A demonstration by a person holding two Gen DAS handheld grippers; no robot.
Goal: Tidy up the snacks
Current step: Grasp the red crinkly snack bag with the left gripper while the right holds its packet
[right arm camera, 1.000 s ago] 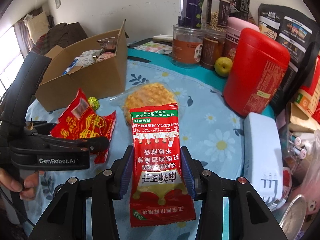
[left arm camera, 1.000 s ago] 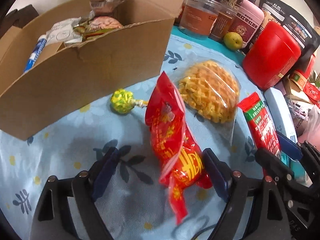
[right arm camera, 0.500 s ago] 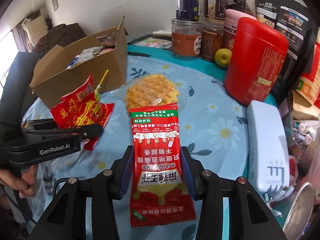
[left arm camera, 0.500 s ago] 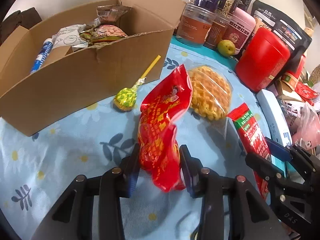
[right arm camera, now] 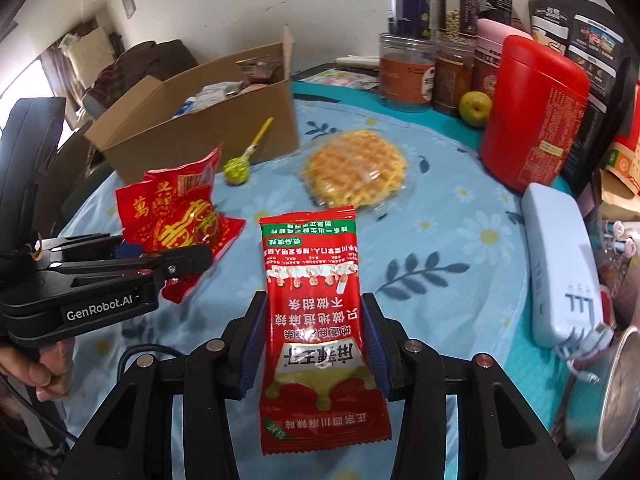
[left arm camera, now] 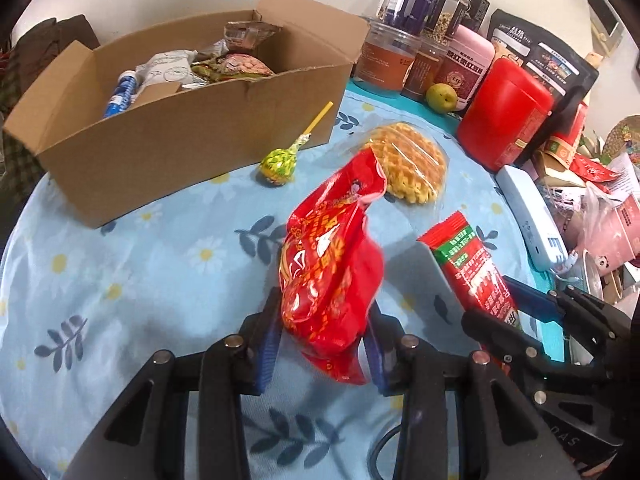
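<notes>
Your left hand-held gripper [left arm camera: 322, 338] is clamped on a crinkled red foil snack bag with gold characters [left arm camera: 332, 264], its blue pads pressing the bag's lower sides while the top of the bag tilts up and away above the bench [left arm camera: 120, 280], which is covered in a light blue cloth printed with daisies and leaves. Your right hand-held gripper [right arm camera: 314, 344] is clamped on a flat red sachet with a green band and white lettering [right arm camera: 314, 300], held upright between its pads and clear of the cloth. Of the things on the bench, the largest is the open brown cardboard box [left arm camera: 192, 136] at the far left, already holding several wrapped snacks and a blue-and-white tube. To the right stands a tall red plastic canister [left arm camera: 506, 116], with clear jars and a dark pouch behind it. Beside the canister lies a pale blue oblong case [right arm camera: 560, 256]. Between the box and the canister rests a round golden waffle in clear wrap [left arm camera: 412, 166]. A small yellow-green fruit [left arm camera: 441, 97] sits by the jars. Just beside the box wall lies a green-wrapped lollipop with a yellow stick [left arm camera: 280, 164], its stick leaning toward the cardboard.
</notes>
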